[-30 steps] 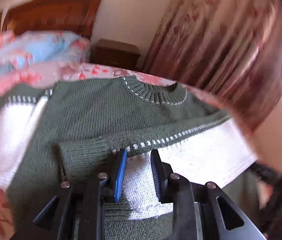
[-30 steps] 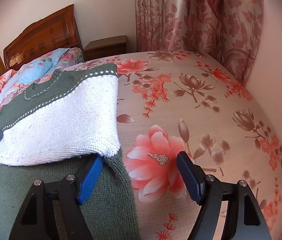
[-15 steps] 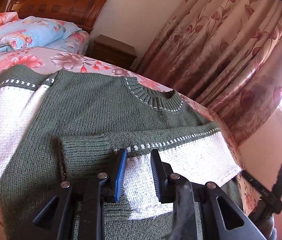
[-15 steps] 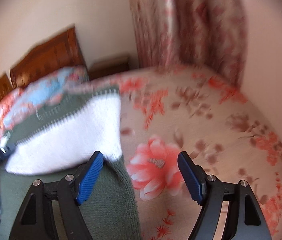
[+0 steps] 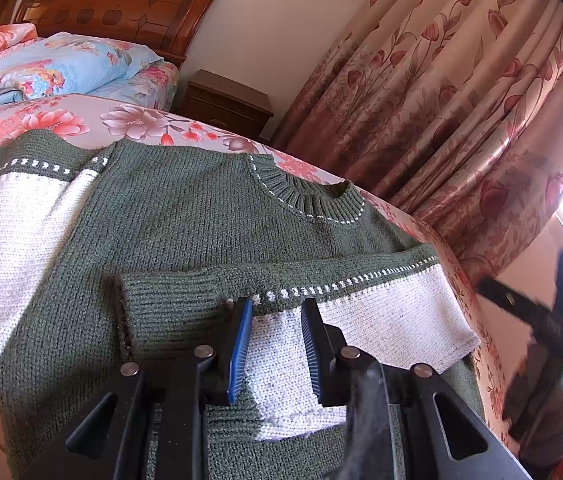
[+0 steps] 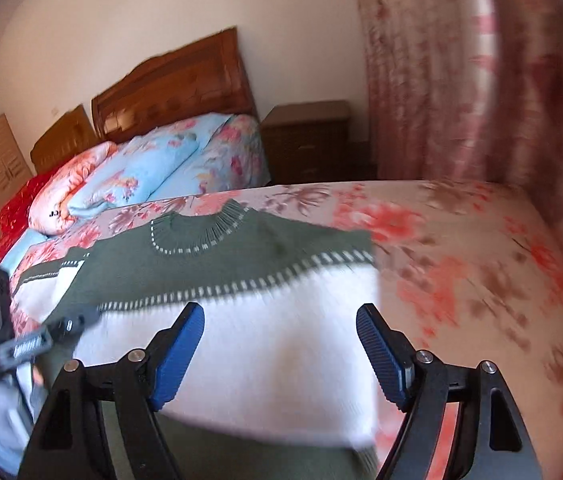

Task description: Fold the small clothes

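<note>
- Two grippers are in play. The left gripper (image 5: 275,334) has its jaws drawn close with a narrow gap; white knit of the folded sleeve (image 5: 361,312) shows in that gap, but whether the pads actually pinch it or just rest over it cannot be told.
- The right gripper (image 6: 279,354) has its jaws spread wide and grasps nothing. It hangs above the white band of the same sleeve, in a view smeared with motion blur.
- Outward from the jaws lies the sweater (image 5: 201,224), green and white knit, flat on the bed (image 6: 461,240) with its collar (image 5: 309,200) toward the headboard (image 5: 121,4).
- One sleeve is done, by my reading: it is laid across the chest, its ribbed cuff (image 5: 161,308) near the middle of the body.
- The other sleeve (image 5: 5,232) lies spread out to the side, unfolded.
- Left to do, I judge: bring that second sleeve in, then fold the body up toward the collar. Roughly a third along.
- Beyond the sweater are a blue floral pillow (image 5: 53,68), a nightstand (image 5: 225,100) and floral curtains (image 5: 461,100).
</note>
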Demonstrator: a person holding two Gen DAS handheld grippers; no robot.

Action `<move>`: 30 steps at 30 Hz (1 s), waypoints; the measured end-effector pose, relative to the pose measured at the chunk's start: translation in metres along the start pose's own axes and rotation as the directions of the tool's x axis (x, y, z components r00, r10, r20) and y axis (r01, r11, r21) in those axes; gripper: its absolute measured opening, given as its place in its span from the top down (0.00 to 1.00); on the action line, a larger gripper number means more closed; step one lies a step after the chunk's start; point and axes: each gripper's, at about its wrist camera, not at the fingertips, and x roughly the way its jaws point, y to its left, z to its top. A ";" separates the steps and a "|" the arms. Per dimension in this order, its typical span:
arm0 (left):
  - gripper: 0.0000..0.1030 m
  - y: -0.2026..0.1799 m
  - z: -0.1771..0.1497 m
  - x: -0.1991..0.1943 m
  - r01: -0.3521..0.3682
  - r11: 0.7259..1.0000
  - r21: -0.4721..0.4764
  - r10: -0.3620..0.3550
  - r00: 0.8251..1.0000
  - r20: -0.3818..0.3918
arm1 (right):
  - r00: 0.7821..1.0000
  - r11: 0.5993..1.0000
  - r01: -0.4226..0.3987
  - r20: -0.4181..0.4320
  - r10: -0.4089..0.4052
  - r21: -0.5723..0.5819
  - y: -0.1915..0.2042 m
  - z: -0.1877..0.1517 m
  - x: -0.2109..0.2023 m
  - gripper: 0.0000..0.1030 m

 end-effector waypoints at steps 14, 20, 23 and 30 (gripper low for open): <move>0.75 0.003 0.001 0.003 0.020 1.000 -0.009 -0.020 1.000 -0.001 | 0.978 0.991 0.091 -0.196 -0.069 0.100 -0.009 0.058 0.133 0.00; 0.75 0.005 0.002 0.004 0.027 1.000 -0.013 -0.027 1.000 -0.001 | 0.983 0.988 0.074 -0.179 -0.049 0.132 -0.012 0.058 0.133 0.00; 0.75 0.006 0.001 0.005 0.029 0.999 -0.015 -0.029 1.000 0.000 | 0.985 0.976 0.013 -0.173 0.026 0.219 -0.025 0.062 0.131 0.00; 0.75 0.006 0.001 0.004 0.033 0.999 -0.018 -0.033 0.999 0.001 | 0.998 0.998 0.023 -0.053 -0.020 0.065 0.017 0.032 0.053 0.00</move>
